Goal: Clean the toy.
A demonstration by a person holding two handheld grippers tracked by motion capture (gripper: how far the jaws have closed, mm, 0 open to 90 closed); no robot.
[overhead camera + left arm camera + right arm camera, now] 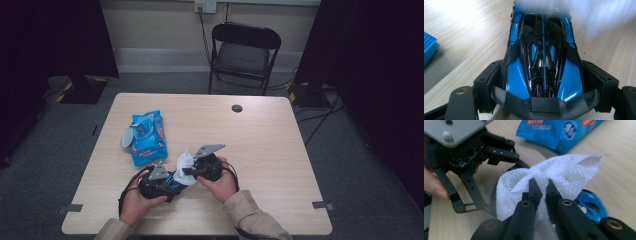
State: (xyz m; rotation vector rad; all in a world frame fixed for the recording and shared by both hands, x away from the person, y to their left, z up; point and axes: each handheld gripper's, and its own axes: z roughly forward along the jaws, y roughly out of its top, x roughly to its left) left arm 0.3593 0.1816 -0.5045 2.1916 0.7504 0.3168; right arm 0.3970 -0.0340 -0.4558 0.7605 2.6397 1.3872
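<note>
A glossy blue and black toy car (543,57) sits between the jaws of my left gripper (544,86), and both pads press on its sides. In the high view, the left gripper (172,187) holds the toy car (176,187) just above the table's near edge. My right gripper (541,186) is shut on a crumpled white wipe (564,170). That wipe (183,162) hangs right over the car's front end, with the right gripper (187,171) beside it. A blue part of the car (589,203) shows under the wipe.
A blue pack of wet wipes (146,137) with its lid flap open lies on the wooden table (270,150), left of centre. The pack (559,131) is just beyond the grippers. A black folding chair (243,52) stands behind the table. A small round grommet (237,108) sits near the far edge.
</note>
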